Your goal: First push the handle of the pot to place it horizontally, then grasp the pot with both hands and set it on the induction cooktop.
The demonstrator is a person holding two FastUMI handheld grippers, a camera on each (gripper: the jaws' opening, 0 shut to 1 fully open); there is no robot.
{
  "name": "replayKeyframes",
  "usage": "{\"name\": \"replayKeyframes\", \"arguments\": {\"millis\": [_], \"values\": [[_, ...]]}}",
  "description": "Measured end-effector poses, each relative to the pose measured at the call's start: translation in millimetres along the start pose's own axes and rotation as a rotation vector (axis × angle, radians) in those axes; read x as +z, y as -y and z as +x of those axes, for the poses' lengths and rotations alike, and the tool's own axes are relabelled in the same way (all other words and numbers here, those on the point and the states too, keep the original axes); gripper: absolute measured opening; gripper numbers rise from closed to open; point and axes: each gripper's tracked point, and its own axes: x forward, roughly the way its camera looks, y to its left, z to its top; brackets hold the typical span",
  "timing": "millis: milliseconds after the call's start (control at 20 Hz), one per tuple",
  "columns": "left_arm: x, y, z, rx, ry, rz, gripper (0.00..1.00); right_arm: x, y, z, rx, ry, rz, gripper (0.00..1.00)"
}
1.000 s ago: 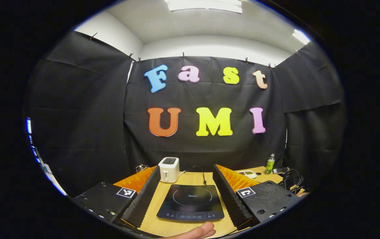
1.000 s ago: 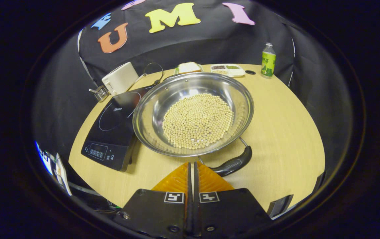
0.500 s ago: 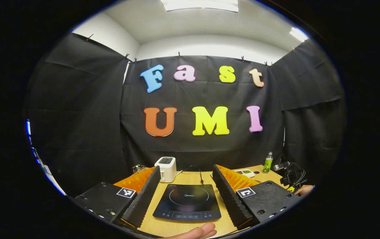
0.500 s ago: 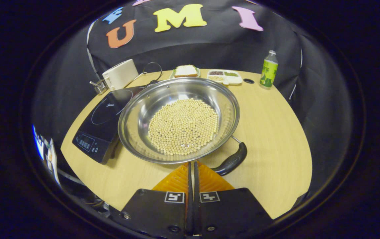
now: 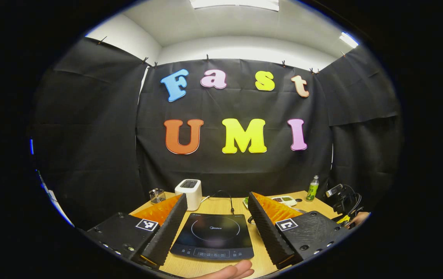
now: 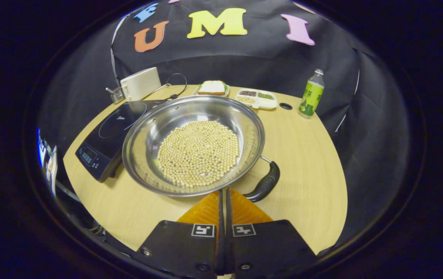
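In the left gripper view, the left tongs (image 5: 217, 201) hang wide open above the counter (image 5: 221, 207), holding nothing; the induction cooktop (image 5: 213, 236) lies between their fingers, farther off. Behind it stands a white toaster (image 5: 189, 192), and a green bottle (image 5: 313, 188) sits far right.

In the right gripper view, the induction cooktop (image 6: 107, 135) lies at the left, the steel pot (image 6: 193, 145) of pale beans (image 6: 198, 152) just beside it on the counter (image 6: 306, 162). The right tongs (image 6: 224, 192) are closed together, gripping nothing, tips close to the pot's near rim. The black handle (image 6: 265, 186) angles toward the lower right, just right of the tips.
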Motion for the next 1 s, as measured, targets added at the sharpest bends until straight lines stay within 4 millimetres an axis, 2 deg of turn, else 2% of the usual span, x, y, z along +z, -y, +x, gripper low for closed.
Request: {"name": "replayKeyframes", "arguments": {"millis": [250,300,450,650,700,800,900,1000], "values": [[-12,10,26,-0.016,-0.037,-0.023,0.94,16,29,13,-0.006,0.055,-0.016,0.04],[-15,12,31,-0.017,-0.045,-0.025,0.94,19,34,16,-0.007,0.06,-0.018,0.01],[-26,19,42,-0.031,-0.077,-0.035,0.94,27,47,23,-0.018,0.07,-0.006,0.04],[-36,27,55,-0.047,-0.106,-0.043,0.94,36,60,28,-0.047,0.082,0.0,0.01],[-39,27,58,-0.048,-0.115,-0.043,0.94,38,62,29,-0.056,0.087,0.001,0.04],[-44,33,62,-0.056,-0.133,-0.05,0.94,41,65,31,-0.063,0.095,0.019,0.04],[-53,42,68,-0.073,-0.162,-0.073,0.94,42,65,31,-0.057,0.099,0.032,0.04],[-72,56,78,-0.099,-0.223,-0.095,0.94,41,66,29,-0.061,0.1,0.03,0.04]]}}
